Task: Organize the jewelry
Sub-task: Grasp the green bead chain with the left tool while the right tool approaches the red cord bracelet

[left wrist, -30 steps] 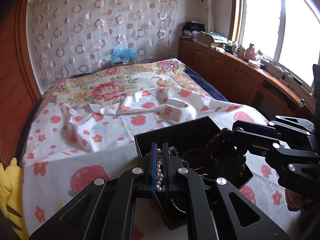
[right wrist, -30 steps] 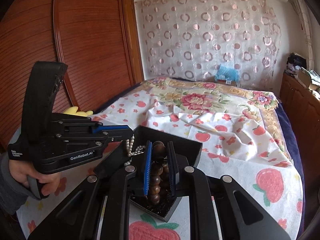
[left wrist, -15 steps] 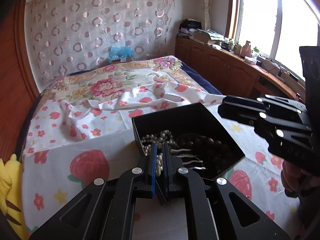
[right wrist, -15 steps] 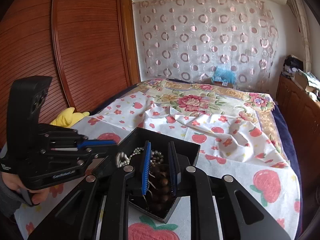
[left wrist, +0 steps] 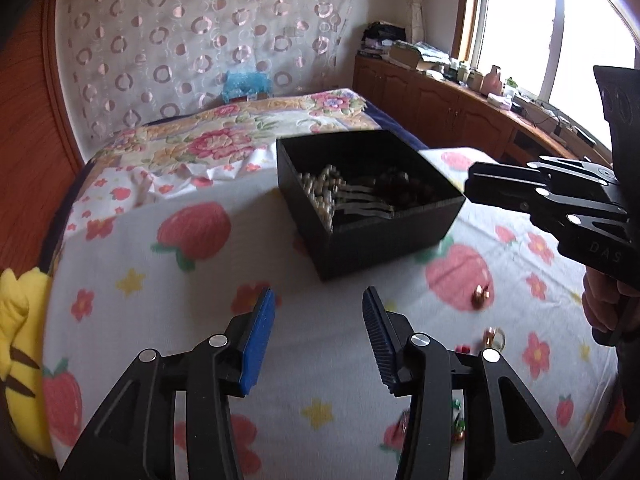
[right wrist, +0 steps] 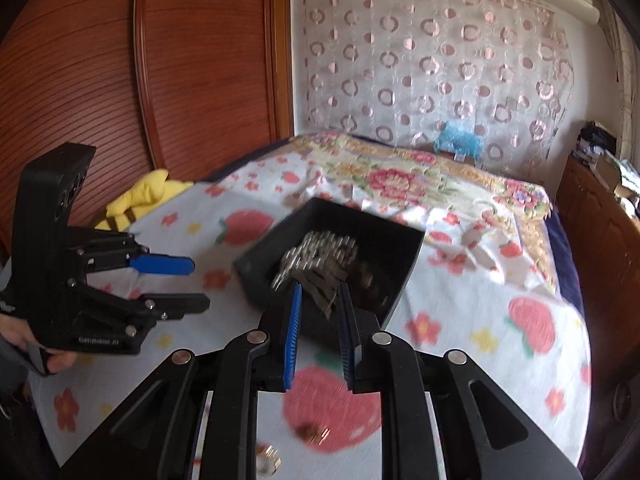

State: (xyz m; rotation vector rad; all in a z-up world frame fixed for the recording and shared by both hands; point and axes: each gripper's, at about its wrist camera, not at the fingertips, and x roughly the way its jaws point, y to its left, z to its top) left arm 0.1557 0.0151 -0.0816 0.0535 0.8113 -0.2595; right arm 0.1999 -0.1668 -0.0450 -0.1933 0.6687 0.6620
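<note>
Two hand-held black two-finger grippers hang above a bed covered with a white sheet printed with strawberries and flowers (left wrist: 168, 304).

Item: left gripper (left wrist: 318, 330), blue-padded fingers. Jaws opening, standing well apart with only bare sheet between them; nothing held.

Item: right gripper (right wrist: 320, 334), blue-padded fingers, set at the near side of the box. Jaws narrow but with a clear gap; the pads press on nothing. Blur hides whether the pale pieces seen through the gap touch them.

Item: square black open-topped jewellery box (left wrist: 384, 236), resting on the sheet near the middle of the bed, ahead of both grippers. Contents: a strand of pale pearl-like beads (left wrist: 322, 190) heaped against its left wall, dark brown round beads (left wrist: 404, 188) toward its right wall, and thin silvery pieces between them, blurred.

Item: small copper-coloured trinket (left wrist: 481, 295), loose on the sheet in front of the box, toward the foot edge of the bed. A second small gold-and-clear trinket (left wrist: 494, 338) lies closer to the foot edge, apart from the first.

Item: yellow plush toy with brown stripes (left wrist: 18, 344), at the left edge of the bed.
</note>
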